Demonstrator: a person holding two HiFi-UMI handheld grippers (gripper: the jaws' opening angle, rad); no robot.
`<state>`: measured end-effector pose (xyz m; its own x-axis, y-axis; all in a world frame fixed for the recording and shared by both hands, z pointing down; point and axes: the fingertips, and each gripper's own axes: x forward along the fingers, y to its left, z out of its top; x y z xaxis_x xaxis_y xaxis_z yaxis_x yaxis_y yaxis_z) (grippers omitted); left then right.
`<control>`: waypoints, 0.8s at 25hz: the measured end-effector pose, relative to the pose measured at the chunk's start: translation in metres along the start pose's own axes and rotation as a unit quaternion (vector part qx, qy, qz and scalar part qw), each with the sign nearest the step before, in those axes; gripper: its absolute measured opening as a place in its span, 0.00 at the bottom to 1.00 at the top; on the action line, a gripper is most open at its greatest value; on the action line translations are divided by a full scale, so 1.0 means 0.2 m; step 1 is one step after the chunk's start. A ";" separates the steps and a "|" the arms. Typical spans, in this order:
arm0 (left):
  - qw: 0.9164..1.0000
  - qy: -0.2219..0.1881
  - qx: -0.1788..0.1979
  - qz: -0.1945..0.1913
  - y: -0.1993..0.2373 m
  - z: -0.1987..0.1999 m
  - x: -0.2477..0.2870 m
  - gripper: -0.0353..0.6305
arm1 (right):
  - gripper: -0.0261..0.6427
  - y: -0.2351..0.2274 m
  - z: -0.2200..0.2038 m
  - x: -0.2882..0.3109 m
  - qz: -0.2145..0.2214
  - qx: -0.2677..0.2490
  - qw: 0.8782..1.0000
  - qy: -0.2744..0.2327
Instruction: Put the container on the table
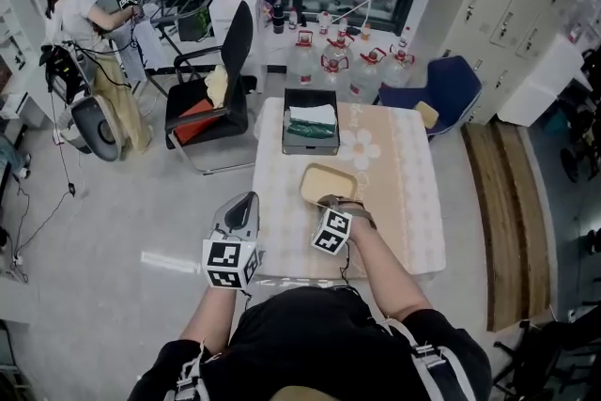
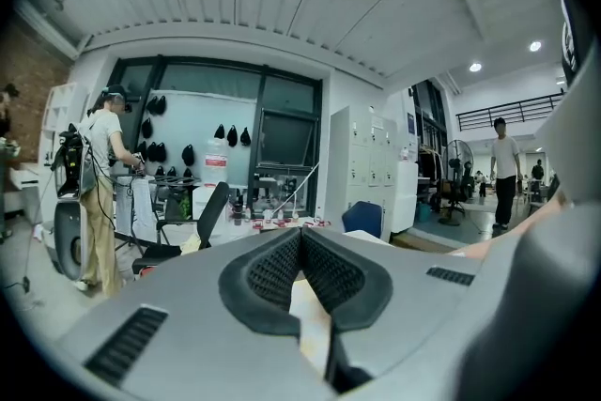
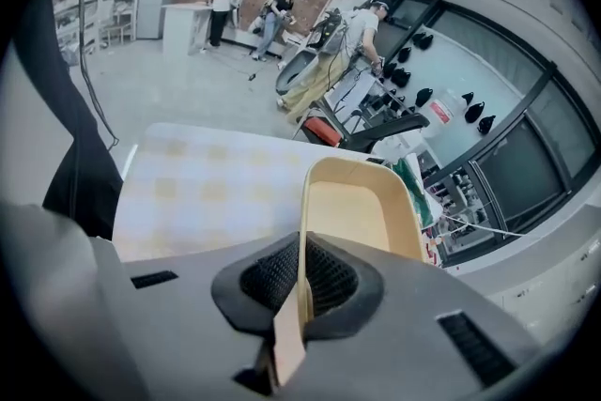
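While the container (image 1: 329,184) (tan, shallow, empty) hangs over the middle of the table (image 1: 399,202), it's gripped by one side wall only: the right gripper (image 1: 332,206) has its jaws closed on the thin rim, wall pinched btwn the pads (image 3: 324,277). Whether the base touches the cloth can't be told.

Likely risks, as judged:
- One-edge hold, so the container may pivot or sag w/ any wrist roll.
- Letting go before the base is flat would give a drop, rock or skid on the cloth.
- The black box (image 1: 310,132) lies just beyond, so a fwd push could knock it.

The left gripper (image 1: 246,204), jaws together w/ nothing btwn them, is off the table's left edge and gives no support.
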<state>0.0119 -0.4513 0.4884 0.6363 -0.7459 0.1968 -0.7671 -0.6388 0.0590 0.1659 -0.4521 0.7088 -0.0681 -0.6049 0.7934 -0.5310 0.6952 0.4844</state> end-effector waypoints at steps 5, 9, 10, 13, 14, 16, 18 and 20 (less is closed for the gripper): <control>1.000 0.003 -0.003 0.017 0.04 -0.02 -0.01 0.07 | 0.08 0.05 -0.03 0.13 0.017 -0.007 1.000 0.011; 1.000 0.005 -0.005 0.030 0.08 -0.03 -0.02 0.07 | 0.08 0.08 -0.07 0.22 0.024 -0.009 0.999 0.021; 0.999 0.005 -0.005 0.032 0.09 -0.04 -0.03 0.07 | 0.08 0.10 -0.08 0.24 0.026 -0.008 0.999 0.023; 0.999 0.009 -0.005 0.036 0.11 -0.06 -0.03 0.07 | 0.08 0.14 -0.12 0.29 0.035 -0.011 0.999 0.034; 0.999 0.010 -0.005 0.037 0.11 -0.06 -0.03 0.07 | 0.08 0.15 -0.13 0.30 0.039 -0.013 0.998 0.038; 0.999 0.011 -0.005 0.038 0.11 -0.05 -0.03 0.07 | 0.08 0.17 -0.15 0.31 0.051 -0.016 0.998 0.046; 0.999 0.012 -0.004 0.038 0.10 -0.03 -0.03 0.07 | 0.08 0.19 -0.16 0.31 0.061 -0.013 0.997 0.050; 0.999 0.013 -0.003 0.038 0.09 -0.03 -0.03 0.07 | 0.08 0.21 -0.17 0.32 0.065 -0.005 0.997 0.051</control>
<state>-0.0068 -0.4573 0.4949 0.5741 -0.7870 0.2261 -0.8135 -0.5796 0.0482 0.1682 -0.4487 0.7924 -0.0495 -0.4675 0.8826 -0.5142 0.7695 0.3787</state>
